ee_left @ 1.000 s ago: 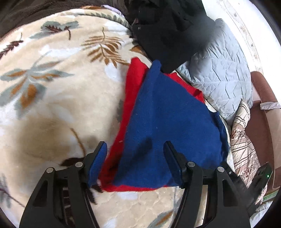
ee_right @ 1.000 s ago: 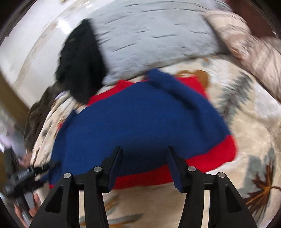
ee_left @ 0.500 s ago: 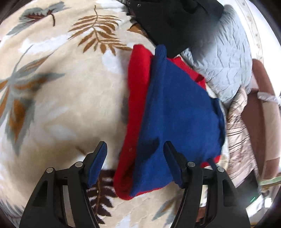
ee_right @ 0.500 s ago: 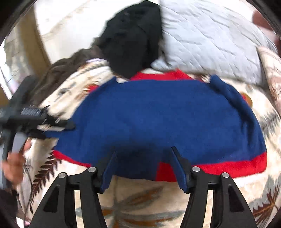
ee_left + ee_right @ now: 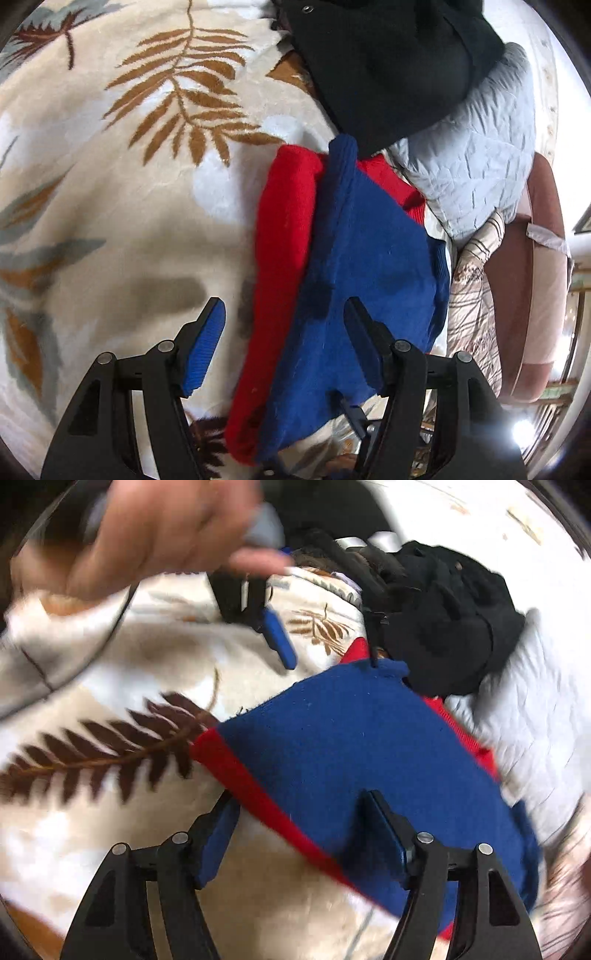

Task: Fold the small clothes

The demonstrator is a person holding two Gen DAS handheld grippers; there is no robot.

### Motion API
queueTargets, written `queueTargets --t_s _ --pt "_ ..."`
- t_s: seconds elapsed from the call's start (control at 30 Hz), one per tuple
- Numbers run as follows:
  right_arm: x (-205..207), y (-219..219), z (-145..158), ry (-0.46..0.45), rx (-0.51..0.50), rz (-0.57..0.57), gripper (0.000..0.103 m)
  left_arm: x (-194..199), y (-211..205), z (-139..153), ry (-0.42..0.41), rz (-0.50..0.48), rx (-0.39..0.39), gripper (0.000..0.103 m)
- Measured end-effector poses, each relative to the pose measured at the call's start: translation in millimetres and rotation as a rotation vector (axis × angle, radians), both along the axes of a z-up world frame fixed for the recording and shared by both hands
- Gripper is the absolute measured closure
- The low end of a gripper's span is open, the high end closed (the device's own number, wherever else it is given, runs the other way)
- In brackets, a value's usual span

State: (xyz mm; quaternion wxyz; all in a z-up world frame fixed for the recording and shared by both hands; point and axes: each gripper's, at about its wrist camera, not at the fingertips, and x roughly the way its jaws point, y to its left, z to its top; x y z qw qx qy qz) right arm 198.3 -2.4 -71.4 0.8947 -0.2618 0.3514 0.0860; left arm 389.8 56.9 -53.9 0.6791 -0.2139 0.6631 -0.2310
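Blue knit garment [image 5: 373, 266] lay folded atop red knit garment [image 5: 284, 236] on leaf-print blanket [image 5: 110, 184]. Left gripper [image 5: 284, 317], right gripper [image 5: 299, 812] both spread, grasping nothing. Black clothing [image 5: 388, 62] looked unfolded.

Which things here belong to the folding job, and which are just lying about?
Job:
blue sweater
red sweater
left tool, open
right tool, open

Lying about:
black garment
grey quilted pillow
leaf-print blanket
striped cushion
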Motion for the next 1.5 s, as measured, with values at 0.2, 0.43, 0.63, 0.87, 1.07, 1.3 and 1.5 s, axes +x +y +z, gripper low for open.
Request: queueTargets --t_s 0.2,0.43,0.63,0.87,1.07,1.3,1.5 --pt "24 -5 -3 -0.046 -0.026 -0.08 0.078 14 -30 -16 0.028 -0.062 0.067 0.03" --pt "3 -16 18 -0.175 0.042 -0.058 0.091 18 -48 -13 0.01 -0.101 0.022 0.061" --pt "-5 -32 29 -0.198 0.104 -0.07 0.092 7 -59 3 -0.029 -0.086 0.031 0.082" --pt "-21 -67 56 -0.256 0.225 -0.124 0.093 -10 -86 52 -0.121 -0.096 0.004 0.082" --pt "-39 -124 77 -0.271 0.387 -0.231 0.093 -21 -137 83 -0.168 -0.132 -0.009 0.082" --pt "-63 -201 82 -0.261 0.63 -0.372 0.094 -40 -199 97 -0.191 -0.192 -0.009 0.083" --pt "-74 -259 66 -0.231 0.874 -0.475 0.094 -52 -255 94 -0.209 -0.237 0.048 0.083"
